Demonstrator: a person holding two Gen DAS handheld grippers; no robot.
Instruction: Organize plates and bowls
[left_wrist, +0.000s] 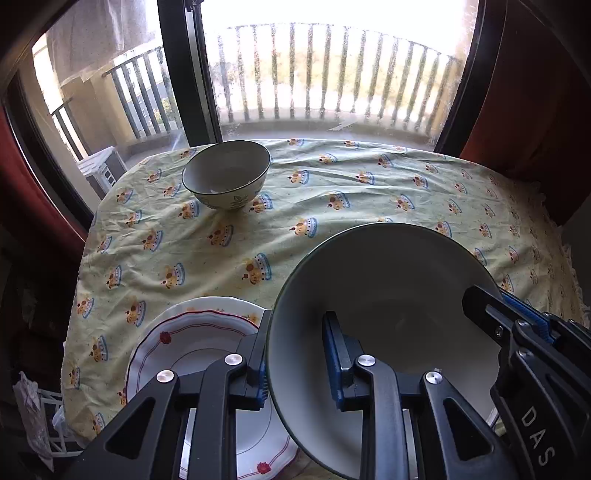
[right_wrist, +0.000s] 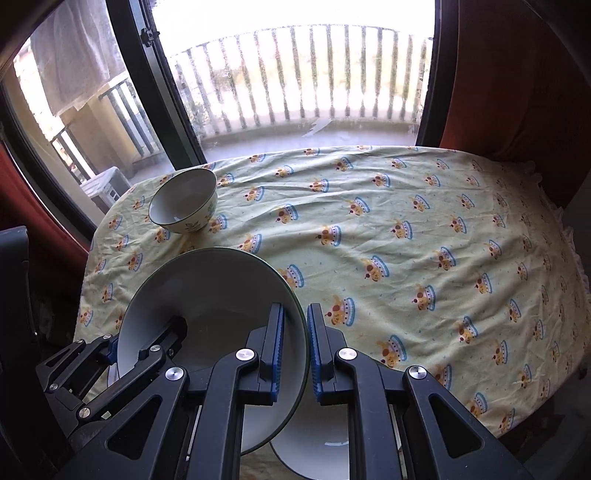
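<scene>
A large white bowl with a dark rim (left_wrist: 384, 295) (right_wrist: 218, 295) is held between both grippers above the table. My left gripper (left_wrist: 295, 362) straddles its left rim, one finger outside and one inside. My right gripper (right_wrist: 295, 343) is shut on its right rim; it also shows in the left wrist view (left_wrist: 517, 325). The left gripper appears in the right wrist view (right_wrist: 147, 343). A red-trimmed white plate (left_wrist: 192, 343) lies under the bowl at the near left. A small patterned bowl (left_wrist: 226, 173) (right_wrist: 183, 201) stands at the far left.
The table has a yellow cloth with a crown print (left_wrist: 369, 192) (right_wrist: 406, 240). A white dish (right_wrist: 317, 454) sits at the near edge below the right gripper. A window with a balcony railing (left_wrist: 325, 74) is behind the table. Red curtains (right_wrist: 517, 81) hang at the sides.
</scene>
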